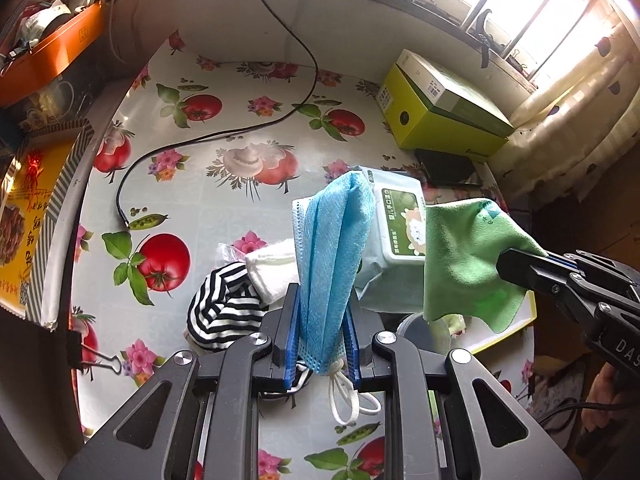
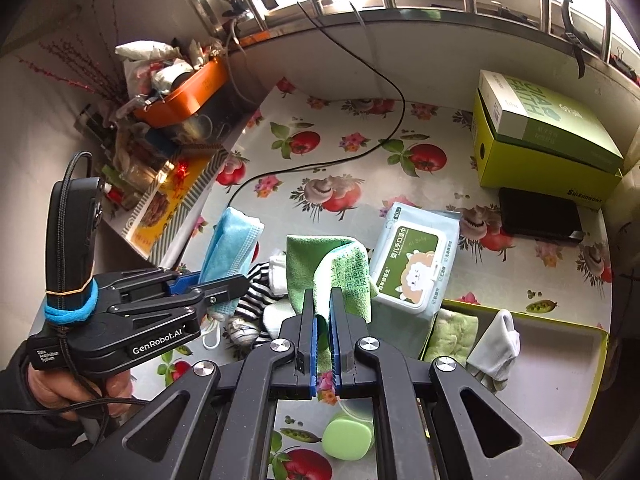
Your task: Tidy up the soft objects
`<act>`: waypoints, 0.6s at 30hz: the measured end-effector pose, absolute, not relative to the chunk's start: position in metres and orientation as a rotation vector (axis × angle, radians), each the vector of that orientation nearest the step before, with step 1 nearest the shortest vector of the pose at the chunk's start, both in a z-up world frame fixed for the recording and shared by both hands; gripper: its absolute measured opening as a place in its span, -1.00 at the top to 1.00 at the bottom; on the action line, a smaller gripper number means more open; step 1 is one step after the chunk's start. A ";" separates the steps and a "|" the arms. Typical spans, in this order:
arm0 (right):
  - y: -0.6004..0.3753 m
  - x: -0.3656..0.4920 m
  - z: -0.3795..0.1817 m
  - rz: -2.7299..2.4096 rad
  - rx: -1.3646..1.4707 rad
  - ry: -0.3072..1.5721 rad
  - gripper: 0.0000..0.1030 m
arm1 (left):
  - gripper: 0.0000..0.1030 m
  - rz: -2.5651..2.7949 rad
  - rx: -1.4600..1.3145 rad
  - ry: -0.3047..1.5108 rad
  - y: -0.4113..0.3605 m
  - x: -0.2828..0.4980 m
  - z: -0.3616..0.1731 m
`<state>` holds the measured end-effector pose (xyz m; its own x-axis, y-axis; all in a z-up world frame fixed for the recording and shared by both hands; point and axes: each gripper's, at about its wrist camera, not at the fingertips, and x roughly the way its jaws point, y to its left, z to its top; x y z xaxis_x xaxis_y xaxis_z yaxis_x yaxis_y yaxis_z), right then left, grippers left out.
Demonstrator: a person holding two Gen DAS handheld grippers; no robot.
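Note:
My left gripper [image 1: 324, 320] is shut on a folded blue face mask [image 1: 336, 248], whose white ear loops dangle below the pads. The right gripper [image 2: 324, 308] is shut on a green microfibre cloth [image 2: 340, 272] that drapes over its fingertips. Both are held above the table, side by side: the right gripper [image 1: 508, 266] with the green cloth [image 1: 464, 260] is at the right of the left wrist view, and the left gripper [image 2: 236, 282] with the mask [image 2: 232, 240] is at the left of the right wrist view. A striped sock [image 1: 224, 308] and a white cloth [image 1: 272, 268] lie below.
A yellow-green rimmed tray [image 2: 560, 392] at the right holds a white sock [image 2: 496, 344] and a green towel [image 2: 452, 336]. A wet-wipes pack [image 2: 412, 264], a green box [image 2: 540, 140], a black case [image 2: 540, 216], a black cable [image 1: 208, 136] and a green lid [image 2: 348, 436] are on the table.

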<state>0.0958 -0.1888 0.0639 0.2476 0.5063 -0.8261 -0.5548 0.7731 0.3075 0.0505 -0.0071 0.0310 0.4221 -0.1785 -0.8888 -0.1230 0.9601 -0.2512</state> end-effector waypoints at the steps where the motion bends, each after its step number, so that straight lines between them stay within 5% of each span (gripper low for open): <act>1: -0.191 0.096 0.064 0.721 -0.047 1.105 0.89 | 0.61 -0.039 -0.294 1.140 -0.009 0.051 0.031; 18: -0.238 0.097 0.061 0.638 0.021 1.108 0.89 | 0.61 -0.110 -0.233 1.170 -0.048 0.066 0.031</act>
